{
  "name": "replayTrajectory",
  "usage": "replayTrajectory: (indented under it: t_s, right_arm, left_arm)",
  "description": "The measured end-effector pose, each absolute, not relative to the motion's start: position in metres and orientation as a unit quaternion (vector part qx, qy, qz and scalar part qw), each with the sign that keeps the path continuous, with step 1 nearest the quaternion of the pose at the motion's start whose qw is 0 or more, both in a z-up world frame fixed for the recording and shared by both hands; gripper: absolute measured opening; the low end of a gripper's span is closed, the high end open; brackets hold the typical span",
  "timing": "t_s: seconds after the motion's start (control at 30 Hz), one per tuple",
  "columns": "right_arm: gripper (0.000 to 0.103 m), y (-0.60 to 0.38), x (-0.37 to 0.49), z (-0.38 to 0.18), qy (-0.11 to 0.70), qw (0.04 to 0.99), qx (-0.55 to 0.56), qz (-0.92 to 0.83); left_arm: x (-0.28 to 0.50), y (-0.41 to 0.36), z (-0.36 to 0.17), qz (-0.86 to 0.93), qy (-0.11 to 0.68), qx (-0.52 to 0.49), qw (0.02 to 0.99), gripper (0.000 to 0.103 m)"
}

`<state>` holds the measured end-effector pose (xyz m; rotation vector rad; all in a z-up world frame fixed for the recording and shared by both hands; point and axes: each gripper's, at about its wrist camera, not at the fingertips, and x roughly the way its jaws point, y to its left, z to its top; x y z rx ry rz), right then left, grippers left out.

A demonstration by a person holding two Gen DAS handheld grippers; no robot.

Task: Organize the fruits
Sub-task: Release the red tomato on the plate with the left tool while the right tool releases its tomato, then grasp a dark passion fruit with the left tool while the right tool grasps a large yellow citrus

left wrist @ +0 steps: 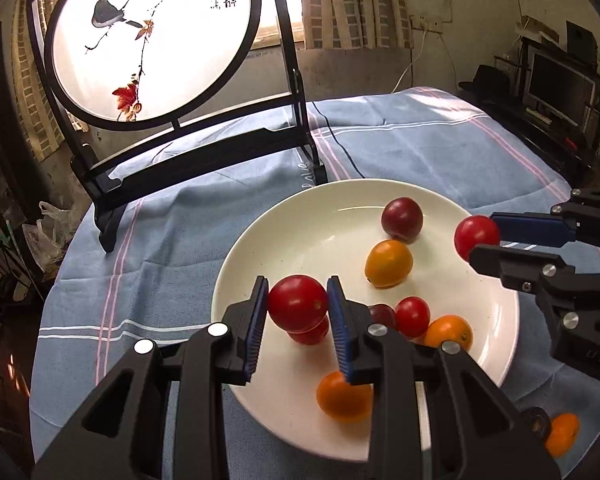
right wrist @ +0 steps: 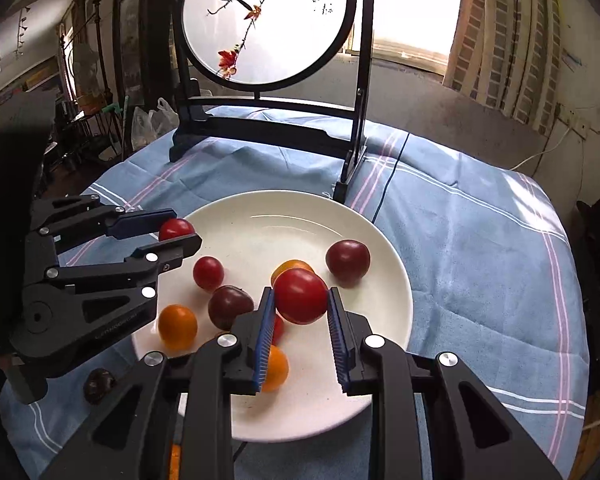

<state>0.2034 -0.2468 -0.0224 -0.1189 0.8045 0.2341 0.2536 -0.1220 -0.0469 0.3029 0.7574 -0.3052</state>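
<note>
Each gripper is closed on one red tomato: the left gripper holds its red tomato above the near part of the white plate, and the right gripper holds its own over the middle. This looks like the carrying step; next, each should be set down gently with its own colour. On the plate I count about two red, three orange and two dark ones, with two more on the blue cloth of the desk.

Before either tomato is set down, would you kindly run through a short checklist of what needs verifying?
1. Left tool shut on its red tomato: ok.
2. Right tool shut on its own red tomato: ok.
3. Tools apart from each other: ok.
4. White plate has bare space: ok.
5. All fruit on the plate: not ok; a dark fruit and an orange fruit lie on the blue cloth.
6. Intended drop spot: cannot tell.
</note>
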Motion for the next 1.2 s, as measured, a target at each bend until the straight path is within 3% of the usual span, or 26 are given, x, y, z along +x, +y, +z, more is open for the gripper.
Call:
replayTrajectory:
  t_s: [0.37,0.4,0.47,0.67,0.9,1.2]
  right_arm:
    - [0.031,-0.252,0.229,-0.045,0.42,0.899,-0.055,0.109]
    - [0.042,-0.252,0.228,-0.045,0.419,0.9,-0.056,0.108]
    - [0.048,-0.254,0.224,-0.041,0.407,0.906,-0.054,0.101]
    - [0.049,-0.258,0.199,-0.024,0.393,0.912,-0.045,0.112]
    - [0.059,-0.247,0.126,-0.008,0.38,0.91,-0.064,0.152]
    - [0.061,-0.213,0.02,-0.041,0.416,0.875,-0.114,0.22]
  left_arm:
    - [0.267,-0.125,-0.061,-0.148,0.379,0.15,0.901,0.031]
    - [0.267,-0.125,-0.061,-0.147,0.38,0.151,0.901,0.035]
    - [0.266,-0.124,-0.059,-0.145,0.376,0.147,0.904,0.053]
    - [0.252,-0.112,-0.047,-0.147,0.365,0.141,0.908,0.054]
    - [0.207,-0.08,-0.032,-0.152,0.351,0.14,0.913,0.067]
    - [0.132,-0.031,-0.049,-0.172,0.368,0.158,0.9,0.074]
